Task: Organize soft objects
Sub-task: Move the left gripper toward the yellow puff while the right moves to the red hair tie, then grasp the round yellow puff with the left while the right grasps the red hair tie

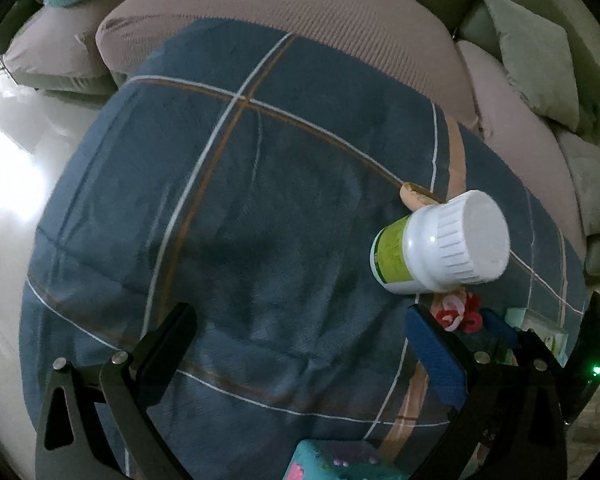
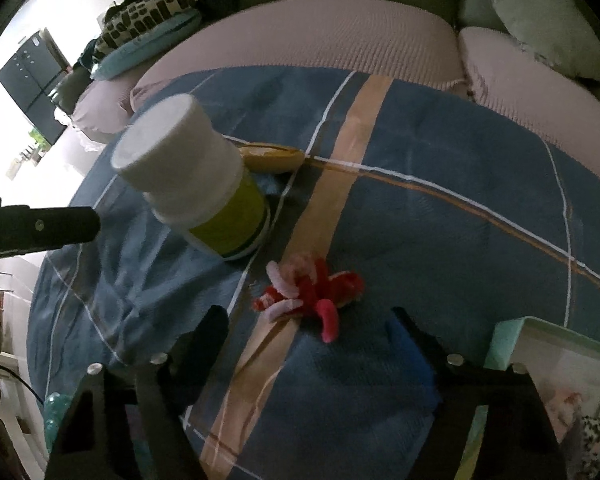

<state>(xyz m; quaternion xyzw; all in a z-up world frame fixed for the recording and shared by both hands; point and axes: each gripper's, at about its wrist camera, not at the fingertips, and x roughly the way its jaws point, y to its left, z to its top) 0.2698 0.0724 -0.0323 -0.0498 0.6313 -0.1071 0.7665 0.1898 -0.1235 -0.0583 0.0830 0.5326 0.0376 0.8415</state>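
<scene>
1. The left gripper [image 1: 300,344] is hovering over a blue plaid blanket [image 1: 228,208], its fingers spread wide apart and gripping nothing.
2. A white-capped bottle with a green label [image 2: 204,184] is standing on the blanket, looking tilted through the lens; a tan oblong item [image 2: 270,156] is lying just behind it.
3. A red and pink fuzzy toy [image 2: 308,292] is lying on the blanket's tan stripe, near the bottle and just ahead of the right gripper [image 2: 312,344], whose fingers are also spread wide and empty.
4. A pale green box [image 2: 540,344] is sitting at the far right.
5. Pinkish cushions [image 2: 340,32] are lining the blanket's far edge.
</scene>
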